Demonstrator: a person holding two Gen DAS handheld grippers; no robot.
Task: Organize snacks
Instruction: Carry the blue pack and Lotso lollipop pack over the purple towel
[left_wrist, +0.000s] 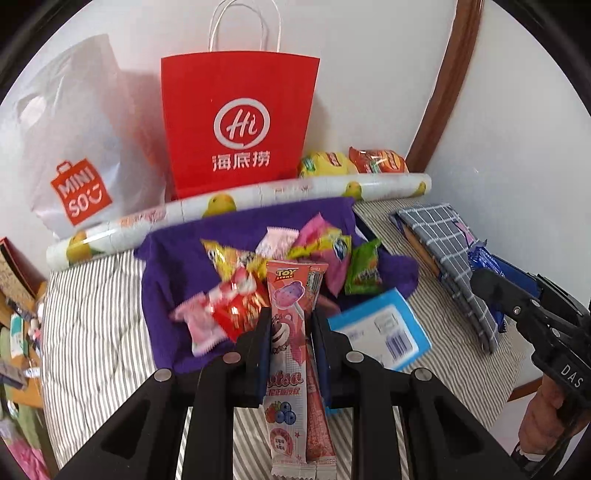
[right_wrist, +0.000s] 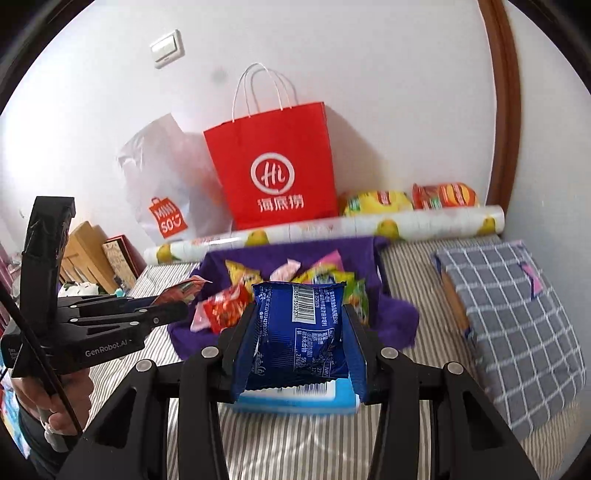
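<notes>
Left tongs: my left tongs (left_wrist: 286, 325) are pressed together on the pink lollipop packet (left_wrist: 291, 332), pinching it about halfway down its length, with its top sticking out ahead of the tips and its tail hanging back under them.

Right tongs: my right tongs (right_wrist: 299, 332) are pinching the blue snack packet (right_wrist: 306, 332) by its two side edges, barcode side facing me.

Where the snacks are: both held packets hang above the striped bed cover (left_wrist: 92, 314). The rest of the sweets (left_wrist: 295, 254) lie loose on the purple cloth (left_wrist: 177, 258) just ahead, with a blue box (left_wrist: 384, 332) beside it and a red paper bag (left_wrist: 240, 125) standing against the wall.

Lollipop packet, feel: I judge it light and thin, a crinkly film around a stick. It looks stiff along its length and floppy at the sealed ends. A mid-length hold seems right; a pinch at the end would let it swing.

Blue packet, feel: light and puffy, I would say, with slick foil. The sides buckle inward under my pads, so whatever is inside may crush if I squeeze harder. The crimped seam is a safer place to hold than the belly.

Slip risk: glossy wrappers on both sides; I judge a quick tilt could slide either one out.
</notes>
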